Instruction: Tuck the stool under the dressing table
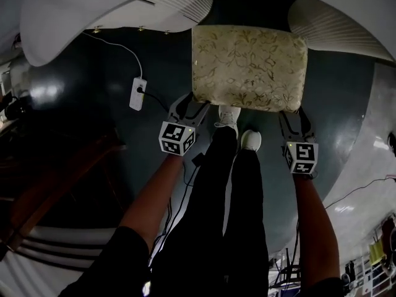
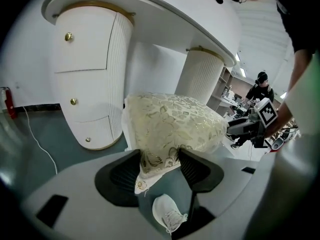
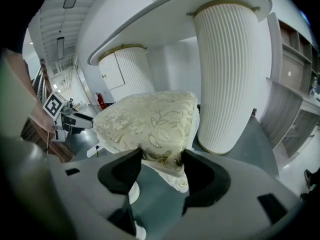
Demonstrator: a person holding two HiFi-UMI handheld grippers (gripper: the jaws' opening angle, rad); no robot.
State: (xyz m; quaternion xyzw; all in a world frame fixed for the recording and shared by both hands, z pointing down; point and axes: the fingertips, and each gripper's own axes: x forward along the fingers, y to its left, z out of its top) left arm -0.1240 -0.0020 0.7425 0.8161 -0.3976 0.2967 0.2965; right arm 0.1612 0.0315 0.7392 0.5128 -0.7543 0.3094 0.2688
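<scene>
**Dressing table** point(image 1: 93, 5): white, with a curved top on two fluted pedestals. The gap between the pedestals is lying straight ahead of the person.

**Stool** point(image 1: 249, 67): its cushion is in pale leaf-patterned fabric. It is sitting squarely before that gap, with its far edge just meeting the table top's front edge. The rest is sticking out over the dark floor towards the person's feet.

**Left gripper** point(image 2: 159, 156): its jaws are pinching the cushion's near left corner.

**Right gripper** point(image 3: 162, 156): its jaws are biting the near right corner likewise.

**Power strip** point(image 1: 138, 93): white and cabled, lying on the floor left of the stool and apart from it.

**Handling:** I am judging the tuck as barely begun.
- Both grippers should be advancing together and level, so the stool is going in square, centred and clear of either pedestal.
- The holds are on soft corners only, so steady pressure is suiting better than a shove.
- The left side should be keeping off the cable.

**Not made out:**
- How deep the gap runs; it is lying in shadow under the top.
- The stool's legs, which the cushion is covering in every view. Whether the stool is resting on the floor or being carried cannot be told.
</scene>
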